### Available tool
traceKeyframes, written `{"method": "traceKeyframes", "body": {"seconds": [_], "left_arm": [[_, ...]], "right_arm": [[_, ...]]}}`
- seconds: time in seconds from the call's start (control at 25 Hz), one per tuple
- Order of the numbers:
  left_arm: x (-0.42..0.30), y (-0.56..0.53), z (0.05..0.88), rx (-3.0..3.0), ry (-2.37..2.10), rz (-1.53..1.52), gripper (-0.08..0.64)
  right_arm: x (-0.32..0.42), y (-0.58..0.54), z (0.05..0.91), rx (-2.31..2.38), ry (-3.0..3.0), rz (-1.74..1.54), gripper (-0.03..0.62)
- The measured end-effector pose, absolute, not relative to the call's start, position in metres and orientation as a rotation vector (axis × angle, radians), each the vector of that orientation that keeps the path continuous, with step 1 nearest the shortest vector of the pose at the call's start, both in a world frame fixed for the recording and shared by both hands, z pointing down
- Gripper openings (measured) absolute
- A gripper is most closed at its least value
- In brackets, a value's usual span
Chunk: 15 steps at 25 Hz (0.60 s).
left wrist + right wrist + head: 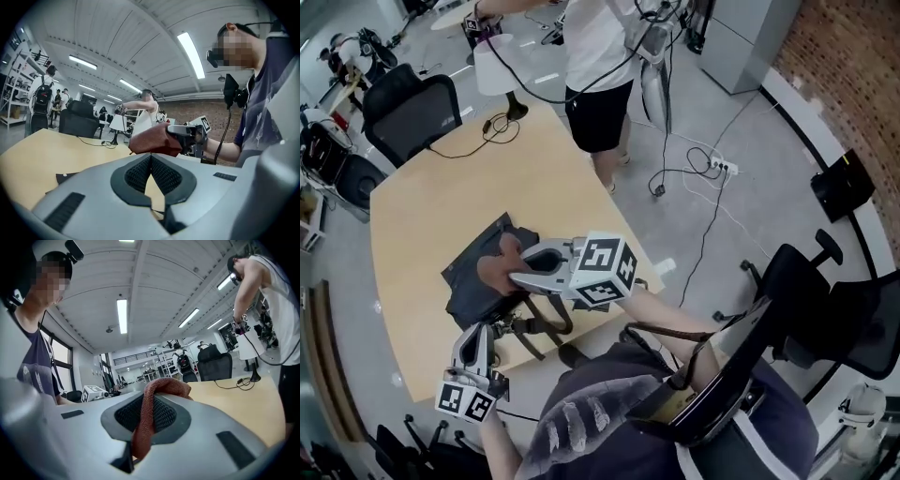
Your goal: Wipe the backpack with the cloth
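A dark grey backpack (472, 292) lies flat on the wooden table (431, 216); a corner of the backpack (65, 177) shows in the left gripper view. My right gripper (517, 273) hovers over the backpack's top, shut on a reddish-brown cloth (498, 266). The cloth (164, 386) hangs folded between the pads of the right gripper (150, 404). From the left gripper view, the cloth (152, 140) bulges out of the right gripper (180, 133). My left gripper (476, 339) sits at the backpack's near edge beside its straps (525, 330). The left gripper (151, 159) is shut with nothing between its pads.
A person (598, 66) stands at the table's far side by a white lamp (492, 64). A black cable (492, 127) lies on the table's far part. Office chairs (411, 111) stand to the far left and right (811, 281). A power strip (722, 167) lies on the floor.
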<state>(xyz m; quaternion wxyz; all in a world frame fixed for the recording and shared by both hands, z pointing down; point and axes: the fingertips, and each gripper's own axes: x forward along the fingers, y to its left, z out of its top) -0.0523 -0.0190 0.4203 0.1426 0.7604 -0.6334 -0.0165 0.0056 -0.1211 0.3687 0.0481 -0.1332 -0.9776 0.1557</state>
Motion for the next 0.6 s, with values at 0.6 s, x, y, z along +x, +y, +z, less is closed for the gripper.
{"method": "traceKeyframes", "body": {"seconds": [0.6], "left_arm": [[0.050, 0.002, 0.411, 2.113, -1.946, 0.006, 0.006]], "right_arm": [[0.076, -0.105, 0.378, -0.589, -2.940, 0.517, 0.032]]}}
